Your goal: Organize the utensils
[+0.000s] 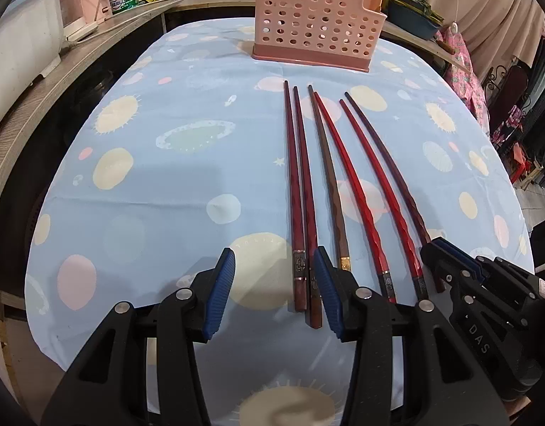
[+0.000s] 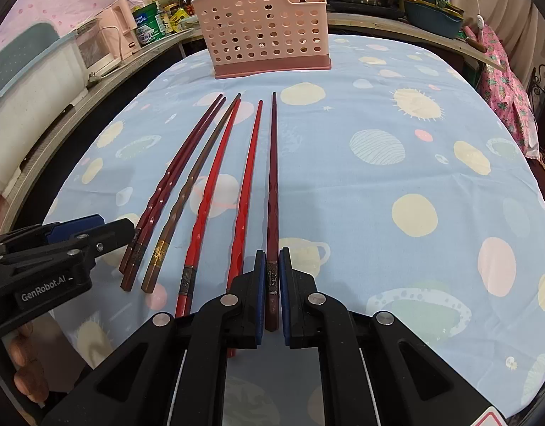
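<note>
Right gripper [image 2: 272, 273] clamped on the butt of the rightmost chopstick [image 2: 273, 177], five more lying flat just left of it on the cloth [image 2: 396, 213]. Left gripper [image 1: 274, 273] half open, empty, over the leftmost pair's butts. Best lifted level, tip clear of its neighbour, then carried to the pink holder [image 2: 262, 28] and dropped in tip down.

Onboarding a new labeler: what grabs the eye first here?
Six chopsticks lie side by side mid-table on the planet-print cloth, tips toward the pink holder at the far edge. The right tool is shut on the rightmost chopstick; the left tool hangs open by the leftmost pair.
</note>
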A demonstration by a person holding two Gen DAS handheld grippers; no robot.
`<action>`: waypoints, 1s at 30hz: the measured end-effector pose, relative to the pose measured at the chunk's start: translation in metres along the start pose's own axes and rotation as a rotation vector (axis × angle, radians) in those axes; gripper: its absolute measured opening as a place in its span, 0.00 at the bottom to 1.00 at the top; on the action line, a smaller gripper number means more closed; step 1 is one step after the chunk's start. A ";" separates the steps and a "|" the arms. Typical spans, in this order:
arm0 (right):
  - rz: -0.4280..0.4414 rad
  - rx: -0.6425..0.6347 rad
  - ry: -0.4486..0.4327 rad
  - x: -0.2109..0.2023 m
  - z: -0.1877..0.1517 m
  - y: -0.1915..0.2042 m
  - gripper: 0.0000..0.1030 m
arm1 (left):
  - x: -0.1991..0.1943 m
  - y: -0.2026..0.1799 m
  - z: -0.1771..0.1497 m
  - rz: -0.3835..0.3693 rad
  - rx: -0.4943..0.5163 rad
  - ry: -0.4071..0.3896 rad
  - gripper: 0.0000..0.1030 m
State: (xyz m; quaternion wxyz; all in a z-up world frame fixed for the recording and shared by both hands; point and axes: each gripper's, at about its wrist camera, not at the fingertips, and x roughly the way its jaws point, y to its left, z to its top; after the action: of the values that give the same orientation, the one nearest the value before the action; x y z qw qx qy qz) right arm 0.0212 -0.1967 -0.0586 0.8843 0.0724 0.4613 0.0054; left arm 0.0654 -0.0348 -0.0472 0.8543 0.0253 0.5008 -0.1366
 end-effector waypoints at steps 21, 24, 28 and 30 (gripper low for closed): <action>-0.001 -0.002 -0.001 0.000 0.000 0.000 0.07 | 0.010 0.002 -0.002 0.044 0.007 0.009 0.42; 0.000 -0.001 -0.001 0.000 0.000 0.000 0.07 | 0.010 0.004 -0.002 0.051 0.006 0.007 0.32; -0.001 -0.001 -0.002 0.000 0.000 0.000 0.07 | 0.010 0.007 0.000 0.047 -0.005 0.012 0.15; 0.000 -0.002 -0.001 0.000 0.000 0.000 0.07 | 0.010 0.009 0.001 0.043 -0.010 0.015 0.10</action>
State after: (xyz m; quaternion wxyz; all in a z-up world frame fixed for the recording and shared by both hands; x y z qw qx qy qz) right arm 0.0215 -0.1966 -0.0589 0.8846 0.0714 0.4609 0.0056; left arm 0.0728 -0.0288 -0.0562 0.8534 0.0327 0.5073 -0.1155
